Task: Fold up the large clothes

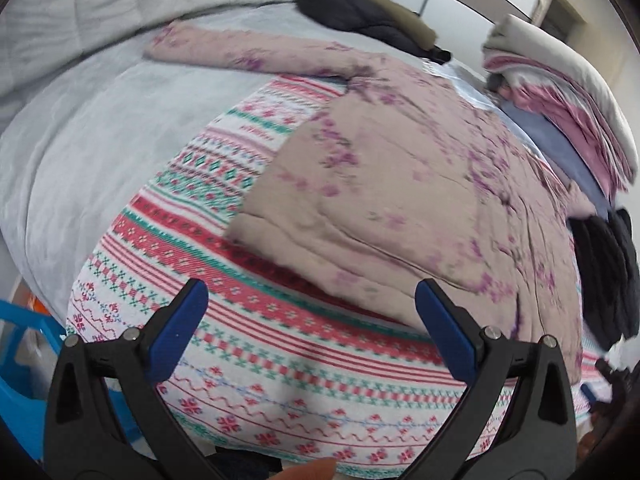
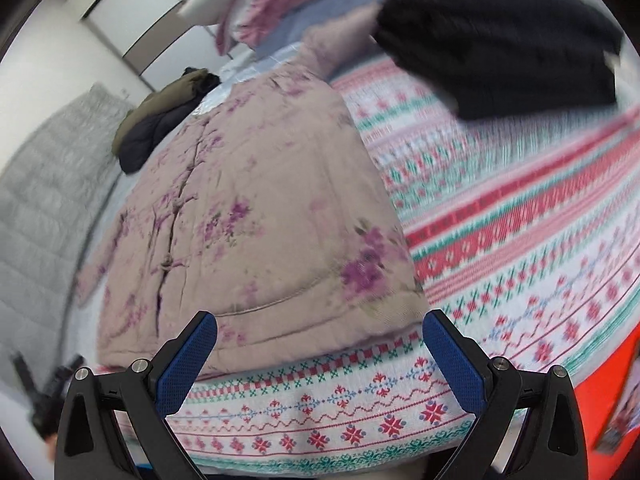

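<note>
A large padded pink jacket (image 1: 400, 184) with purple flowers lies flat on a patterned red, green and white blanket (image 1: 240, 320), one sleeve (image 1: 224, 48) stretched out to the far left. In the right wrist view the jacket (image 2: 256, 216) shows its front closure and its hem lies just beyond the fingers. My left gripper (image 1: 310, 304) hovers open over the blanket, near the jacket's lower edge. My right gripper (image 2: 320, 332) is open too, above the jacket's hem and the blanket (image 2: 500, 260). Neither holds anything.
A dark coat with an olive fur trim (image 1: 360, 12) lies at the bed's far side. Folded pink and white bedding (image 1: 560, 92) is stacked at the right, with black clothing (image 1: 604, 272) beside it. A grey sheet (image 1: 100, 152) covers the left. A blue plastic object (image 1: 20, 380) stands at lower left.
</note>
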A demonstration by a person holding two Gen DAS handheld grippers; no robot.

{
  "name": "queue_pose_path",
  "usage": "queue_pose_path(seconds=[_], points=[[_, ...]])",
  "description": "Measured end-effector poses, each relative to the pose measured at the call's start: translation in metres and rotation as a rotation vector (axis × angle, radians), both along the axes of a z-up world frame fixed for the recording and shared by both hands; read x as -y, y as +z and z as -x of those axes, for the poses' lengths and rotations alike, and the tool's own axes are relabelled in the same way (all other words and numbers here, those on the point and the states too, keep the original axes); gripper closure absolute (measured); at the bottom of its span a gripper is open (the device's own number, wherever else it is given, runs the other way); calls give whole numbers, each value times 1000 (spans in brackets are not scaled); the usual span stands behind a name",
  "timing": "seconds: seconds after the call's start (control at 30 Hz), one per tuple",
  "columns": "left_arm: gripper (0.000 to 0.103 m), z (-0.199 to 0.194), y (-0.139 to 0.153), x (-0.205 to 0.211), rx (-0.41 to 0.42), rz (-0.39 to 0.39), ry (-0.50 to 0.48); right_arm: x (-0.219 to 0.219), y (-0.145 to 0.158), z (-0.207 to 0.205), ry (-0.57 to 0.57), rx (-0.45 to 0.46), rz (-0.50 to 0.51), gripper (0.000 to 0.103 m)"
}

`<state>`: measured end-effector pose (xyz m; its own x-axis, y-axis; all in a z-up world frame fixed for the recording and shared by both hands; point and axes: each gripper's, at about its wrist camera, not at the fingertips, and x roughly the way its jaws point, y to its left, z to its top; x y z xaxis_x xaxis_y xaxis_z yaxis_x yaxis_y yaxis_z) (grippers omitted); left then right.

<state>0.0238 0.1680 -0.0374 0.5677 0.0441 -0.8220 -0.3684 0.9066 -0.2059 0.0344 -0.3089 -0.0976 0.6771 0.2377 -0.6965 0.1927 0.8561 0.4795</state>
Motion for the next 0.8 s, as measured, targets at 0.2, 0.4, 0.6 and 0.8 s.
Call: queue_pose_path(seconds=[0.2, 0.4, 0.6, 0.8], points=[[1, -23, -22, -31, -10, 115, 62, 33, -28, -6, -50, -53, -165, 15], [10, -65, -48, -16, -86, 100, -15, 40, -50, -23, -56, -74, -242, 38], [76, -65, -44, -6, -61, 13, -6, 31, -38, -28, -85, -11, -149, 87], [87, -25, -7, 4, 99, -57, 36, 11, 16, -2, -121, 206, 77, 90]])
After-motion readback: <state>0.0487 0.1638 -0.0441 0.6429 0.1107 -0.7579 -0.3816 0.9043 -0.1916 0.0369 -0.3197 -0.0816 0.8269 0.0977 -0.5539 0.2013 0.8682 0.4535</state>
